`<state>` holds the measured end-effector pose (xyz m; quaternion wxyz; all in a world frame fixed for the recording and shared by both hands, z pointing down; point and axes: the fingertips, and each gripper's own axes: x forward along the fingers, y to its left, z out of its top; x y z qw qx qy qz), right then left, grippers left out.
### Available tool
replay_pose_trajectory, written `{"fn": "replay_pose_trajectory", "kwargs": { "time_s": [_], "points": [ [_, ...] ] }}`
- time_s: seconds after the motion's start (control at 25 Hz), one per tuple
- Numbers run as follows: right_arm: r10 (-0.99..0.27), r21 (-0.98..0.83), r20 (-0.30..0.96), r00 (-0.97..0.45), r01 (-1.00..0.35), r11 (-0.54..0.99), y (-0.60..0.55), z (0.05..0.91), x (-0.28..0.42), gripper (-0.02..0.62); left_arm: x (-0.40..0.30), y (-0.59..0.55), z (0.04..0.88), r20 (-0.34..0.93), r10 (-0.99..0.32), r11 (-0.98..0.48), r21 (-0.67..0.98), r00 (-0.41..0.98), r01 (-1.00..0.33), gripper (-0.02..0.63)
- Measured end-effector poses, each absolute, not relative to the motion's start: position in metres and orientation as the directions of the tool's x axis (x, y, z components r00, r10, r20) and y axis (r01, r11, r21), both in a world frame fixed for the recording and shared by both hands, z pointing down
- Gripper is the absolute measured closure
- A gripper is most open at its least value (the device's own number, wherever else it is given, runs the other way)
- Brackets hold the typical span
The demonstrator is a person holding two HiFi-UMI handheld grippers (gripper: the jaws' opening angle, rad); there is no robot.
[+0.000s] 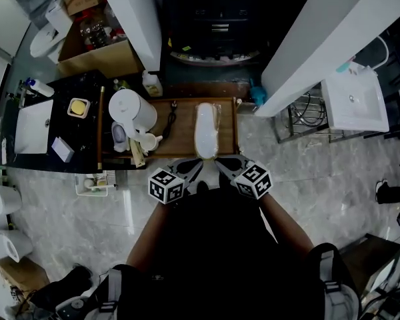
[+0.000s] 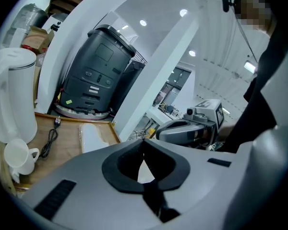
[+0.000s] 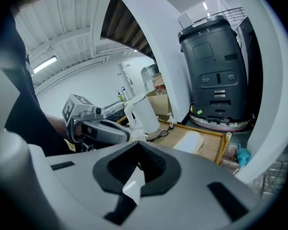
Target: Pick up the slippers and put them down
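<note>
One white slipper (image 1: 205,131) lies lengthwise on a wooden tray (image 1: 180,142) on the floor; it also shows in the left gripper view (image 2: 93,135) and the right gripper view (image 3: 189,140). My left gripper (image 1: 195,169) and right gripper (image 1: 221,165) hover side by side just short of the slipper's near end, apart from it. In its own view the left gripper (image 2: 144,147) is shut, and so is the right gripper (image 3: 139,152). A small white sliver shows in each closed gap; I cannot tell what it is. No second slipper is in view.
A white kettle (image 1: 135,111) and a cup (image 2: 19,157) stand on the tray's left, with a black cord (image 1: 170,120) beside them. A black machine (image 2: 98,73) stands behind the tray between white pillars. A black counter with a sink (image 1: 33,127) lies left.
</note>
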<state>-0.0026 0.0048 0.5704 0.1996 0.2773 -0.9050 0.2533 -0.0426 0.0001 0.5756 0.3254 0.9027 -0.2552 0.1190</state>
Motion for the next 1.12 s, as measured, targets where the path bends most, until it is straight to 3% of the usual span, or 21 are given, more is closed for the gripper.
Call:
{"fn": "replay_pose_trajectory", "kwargs": {
  "time_s": [1.12],
  "points": [
    [-0.415, -0.319, 0.504, -0.758, -0.609, 0.726, 0.049, 0.568, -0.034, 0.589, -0.057, 0.051, 0.567, 0.359, -0.328, -0.692, 0.538, 0.874, -0.481, 0.594]
  ]
}}
